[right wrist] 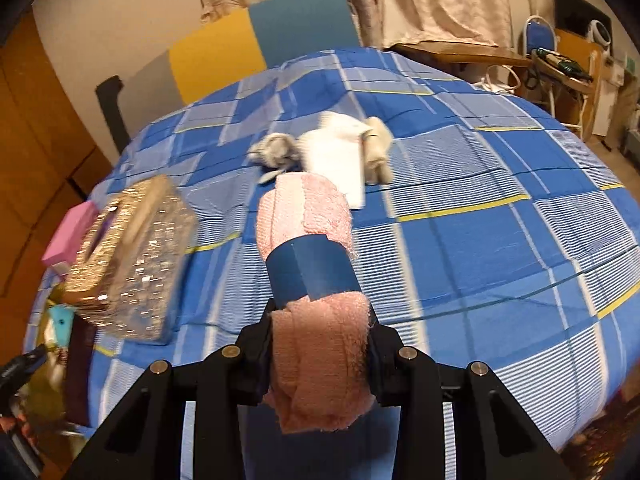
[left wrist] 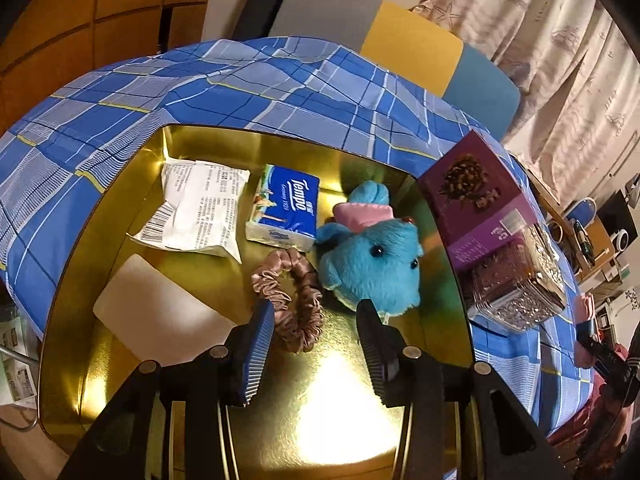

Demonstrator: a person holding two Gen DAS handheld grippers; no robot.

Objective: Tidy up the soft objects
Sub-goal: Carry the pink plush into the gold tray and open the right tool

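Both differ: left hand-held gripper gapes over tray; right clamps pink towel roll.

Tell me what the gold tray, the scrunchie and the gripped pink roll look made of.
Gold tray: likely polished metal; mirror-like glare and reflections.
Scrunchie: satin-like fabric; soft sheen on gathered folds.
Pink roll: terry-like cloth; fuzzy looped nap, held by a matte blue band.

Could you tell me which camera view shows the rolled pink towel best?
The right wrist view: the rolled pink towel with its blue band fills the centre, clamped in the right gripper. The left wrist view catches only a pink sliver at its right edge.
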